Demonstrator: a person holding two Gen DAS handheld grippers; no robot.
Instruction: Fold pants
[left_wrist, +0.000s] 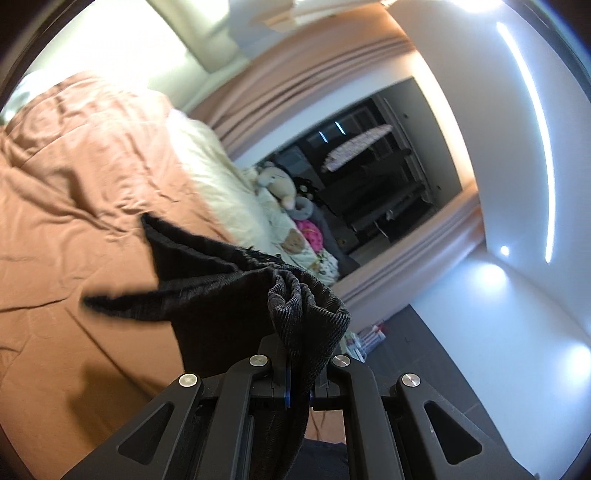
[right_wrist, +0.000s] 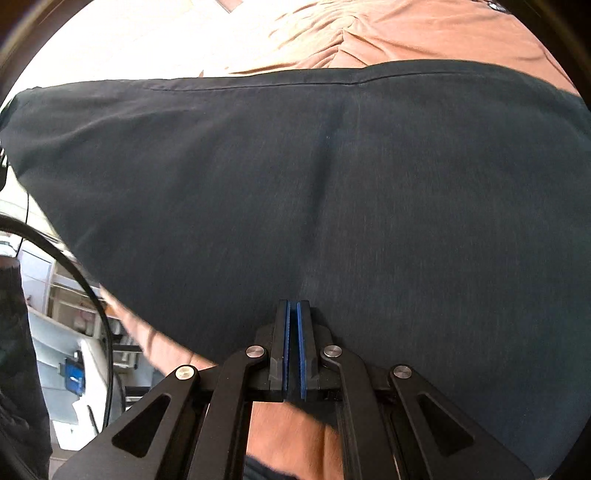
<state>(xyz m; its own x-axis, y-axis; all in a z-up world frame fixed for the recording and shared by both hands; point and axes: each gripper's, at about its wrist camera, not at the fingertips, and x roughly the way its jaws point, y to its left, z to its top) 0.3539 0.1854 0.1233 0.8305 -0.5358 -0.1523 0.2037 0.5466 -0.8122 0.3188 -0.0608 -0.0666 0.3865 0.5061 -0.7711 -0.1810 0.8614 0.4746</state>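
The pants are dark charcoal fabric. In the left wrist view my left gripper (left_wrist: 299, 373) is shut on a bunched end of the pants (left_wrist: 229, 291), lifted above the bed, with the cloth hanging down and back toward the bedspread. In the right wrist view the pants (right_wrist: 332, 184) lie spread wide and flat across the bed, filling most of the frame. My right gripper (right_wrist: 294, 314) sits low over the near part of the cloth with its blue pads nearly together; no fabric shows between them.
The bed has a rust-brown bedspread (left_wrist: 74, 192) and a cream blanket (left_wrist: 221, 184). Stuffed toys (left_wrist: 280, 184) lie at the far edge by a dark window (left_wrist: 369, 177). A black cable (right_wrist: 85, 280) and shelves (right_wrist: 74, 332) are left of the bed.
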